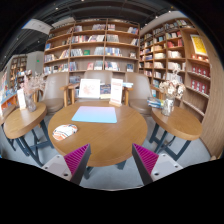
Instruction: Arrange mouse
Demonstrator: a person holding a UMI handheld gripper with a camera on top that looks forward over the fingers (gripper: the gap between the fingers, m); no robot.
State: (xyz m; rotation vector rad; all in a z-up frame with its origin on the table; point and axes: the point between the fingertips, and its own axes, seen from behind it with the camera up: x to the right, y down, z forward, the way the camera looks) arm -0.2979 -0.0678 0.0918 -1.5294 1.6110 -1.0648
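Note:
A round wooden table (110,140) stands just ahead of my fingers. A light blue mat (95,114) lies flat on its far half. A small pale object (65,131) lies near the table's left edge; I cannot tell whether it is the mouse. My gripper (112,165) is open and empty, held above the floor short of the table's near edge. The pink pads (78,158) face each other with a wide gap, and nothing is between them.
Two white stand-up cards (90,88) stand at the table's far side. Round tables with flower vases stand to the left (22,120) and right (182,120). Bookshelves (95,45) line the back walls. A chair (136,92) stands behind the centre table.

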